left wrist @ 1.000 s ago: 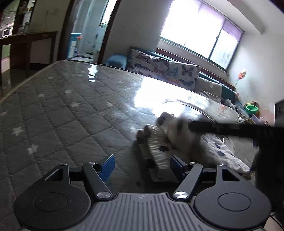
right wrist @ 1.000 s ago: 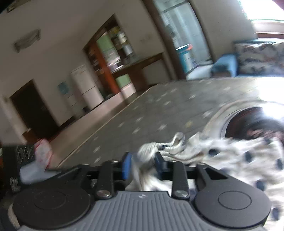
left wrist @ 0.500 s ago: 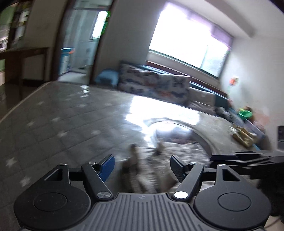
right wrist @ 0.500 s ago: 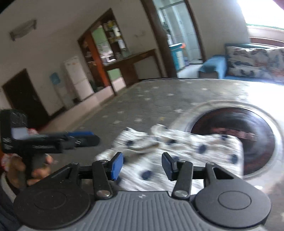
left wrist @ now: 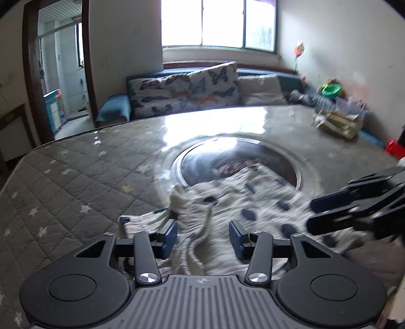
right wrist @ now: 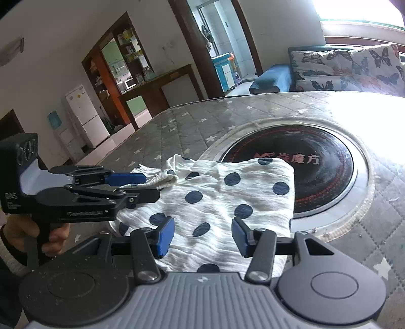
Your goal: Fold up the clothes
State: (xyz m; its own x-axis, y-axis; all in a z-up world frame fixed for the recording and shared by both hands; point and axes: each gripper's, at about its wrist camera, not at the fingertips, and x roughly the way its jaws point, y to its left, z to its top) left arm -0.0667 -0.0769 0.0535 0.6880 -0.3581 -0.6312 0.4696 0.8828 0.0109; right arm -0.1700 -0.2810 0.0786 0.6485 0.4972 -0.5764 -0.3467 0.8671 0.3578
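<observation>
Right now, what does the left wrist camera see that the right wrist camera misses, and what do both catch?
Only the left wrist view shows the window, a green bowl by the far wall, and clutter on the table's far corner.

Only the right wrist view shows the white fridge, the dark wooden counter, and the hand holding the left gripper, whose jaws are closing.

Both show the polka-dot garment, the round cooktop, the quilted table cover and the butterfly cushions.

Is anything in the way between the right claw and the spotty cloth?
Nothing visible. The right claw hangs open right over the spotty cloth, with no other thing between them. The left claw is off to the side, closing at the cloth's ruffled edge.
</observation>
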